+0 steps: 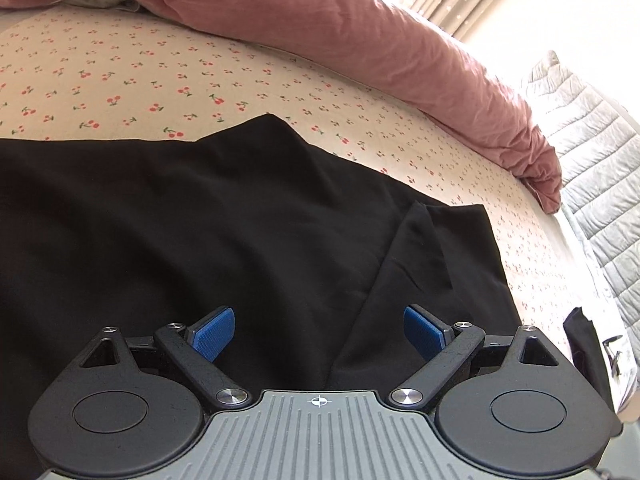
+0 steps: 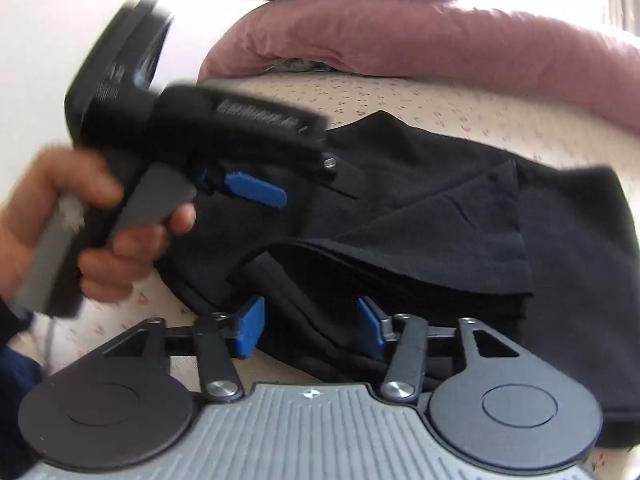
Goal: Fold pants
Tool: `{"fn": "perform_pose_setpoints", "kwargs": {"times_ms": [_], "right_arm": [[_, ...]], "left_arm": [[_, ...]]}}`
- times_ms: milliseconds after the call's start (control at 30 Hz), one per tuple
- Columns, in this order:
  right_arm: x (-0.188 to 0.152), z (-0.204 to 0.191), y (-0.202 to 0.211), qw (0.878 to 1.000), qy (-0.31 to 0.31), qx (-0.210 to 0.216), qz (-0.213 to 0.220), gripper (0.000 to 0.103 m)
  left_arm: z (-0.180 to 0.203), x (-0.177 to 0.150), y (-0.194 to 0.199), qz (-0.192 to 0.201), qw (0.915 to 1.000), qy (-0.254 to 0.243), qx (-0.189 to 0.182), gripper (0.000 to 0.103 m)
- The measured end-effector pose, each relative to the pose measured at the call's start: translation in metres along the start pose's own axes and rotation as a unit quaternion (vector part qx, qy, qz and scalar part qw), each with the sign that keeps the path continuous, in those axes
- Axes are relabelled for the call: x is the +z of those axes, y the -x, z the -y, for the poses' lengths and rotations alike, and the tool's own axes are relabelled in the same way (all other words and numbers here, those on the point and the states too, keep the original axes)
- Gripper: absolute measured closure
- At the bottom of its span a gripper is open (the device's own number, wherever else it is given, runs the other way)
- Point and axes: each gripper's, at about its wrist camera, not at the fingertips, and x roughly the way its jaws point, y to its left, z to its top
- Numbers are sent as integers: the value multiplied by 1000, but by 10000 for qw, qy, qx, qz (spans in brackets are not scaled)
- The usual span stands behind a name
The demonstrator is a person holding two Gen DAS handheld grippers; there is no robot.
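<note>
Now my black pants lie partly folded on the cherry bed sheet, stretching sideways. My right tool is nearest, half open around the folded edge, not pinching. My left tool hangs wide open, empty.

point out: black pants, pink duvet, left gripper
black pants (image 1: pixel 200 220): left wrist view, flat middle of the fabric.
pink duvet (image 1: pixel 320 20): left wrist view, upper face of the roll.
left gripper (image 1: pixel 319 330): left wrist view, gap between open jaws.

Matt black cloth pants, cotton sheet
</note>
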Motion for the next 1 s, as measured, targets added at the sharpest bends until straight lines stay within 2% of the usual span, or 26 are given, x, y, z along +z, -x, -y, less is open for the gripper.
{"fn": "perform_pose_setpoints", "kwargs": {"times_ms": [67,133,167,233,267,300,367,400,433,467,500,600,633,733,800,833,867,900,1000], "right_arm": [[9,35,21,9952,-936,75,289,47],[15,81,28,9779,-2028,-18,502,47],[12,96,26,9688,-2418,-194,515,48],[2,114,16,9561,-2828,-641,417,50],[-3,116,12,9535,-2906,-644,471,59],[-6,116,12,9511,-2961,-592,648,60],[-5,115,11,9507,-2968,-580,686,62],[-3,118,9,9518,-2958,-494,650,66],[5,124,0,9502,-3048,-295,586,89],[4,136,-1,9455,-3200,-131,582,103],[9,137,-7,9441,-3238,-60,622,103],[34,132,-24,9523,-2945,-160,788,103],[44,129,-28,9537,-2874,-74,884,103],[75,109,-46,9564,-2522,616,1340,101],[86,89,-56,9610,-2203,969,1359,83],[91,79,-58,9666,-1964,1031,1286,61],[93,70,-55,9734,-1658,947,1269,56],[95,65,-48,9784,-1399,785,1302,56],[94,67,-25,9829,-1165,411,1364,56]], "left_arm": [[-4,-1,2,11,10000,55,-34,10],[-4,-2,2,-27,9999,65,-76,10],[-2,-3,2,-44,9999,46,-84,10],[0,-5,2,-77,9999,-40,-100,10],[2,-6,1,-89,9999,-82,-98,10],[2,-7,1,-95,9998,-100,-111,10],[1,-8,0,-152,9998,-53,-153,10],[0,-8,-1,-183,9997,23,-171,10],[-1,-9,-1,-206,9994,135,-239,10],[-1,-9,-1,-230,9989,227,-348,10],[0,-8,0,-247,9984,278,-421,10],[4,-8,4,-162,9984,276,-473,10],[4,-7,6,-125,9984,281,-484,10],[-5,-3,10,-5,9974,499,-516,10],[-17,-1,12,-25,9956,786,-508,10],[-22,-1,15,3,9941,940,-539,10],[-28,-1,17,28,9925,1063,-603,10],[-31,1,19,56,9920,1096,-627,10],[-36,4,25,157,9923,1104,-530,10]]}}
